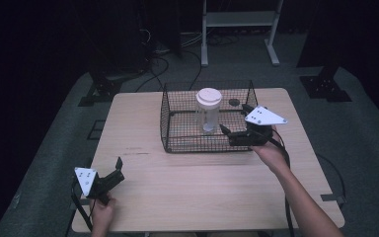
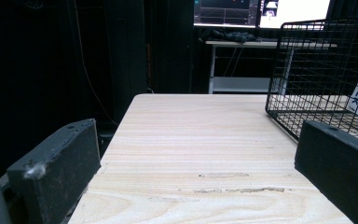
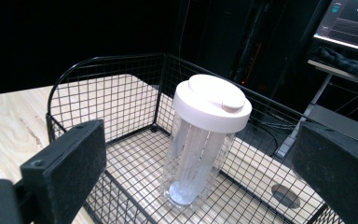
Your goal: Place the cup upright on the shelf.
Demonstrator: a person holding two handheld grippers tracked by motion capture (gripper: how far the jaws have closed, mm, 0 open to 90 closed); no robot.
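A black wire basket [image 1: 168, 123] stands at the middle back of the wooden table [image 1: 143, 197]. Upright inside it is a clear plastic container [image 1: 208, 111] with a white lid. My right gripper [image 1: 234, 119] hovers open over the basket's front right corner, pointing at the container without touching it. In the right gripper view the container [image 3: 205, 140] rises between the spread jaws of my right gripper [image 3: 200, 168], inside the basket [image 3: 102, 93]. My left gripper [image 1: 120, 170] rests open near the table's front left; in its own view my left gripper [image 2: 196, 158] frames bare table, with the basket [image 2: 321, 70] ahead right.
A white shelf frame [image 1: 239, 19] and black stand bases [image 1: 325, 86] sit on the floor behind the table, with cables. A dark round hole [image 1: 234, 102] marks the tabletop under the basket's back right. Monitors glow beyond [image 2: 261, 9].
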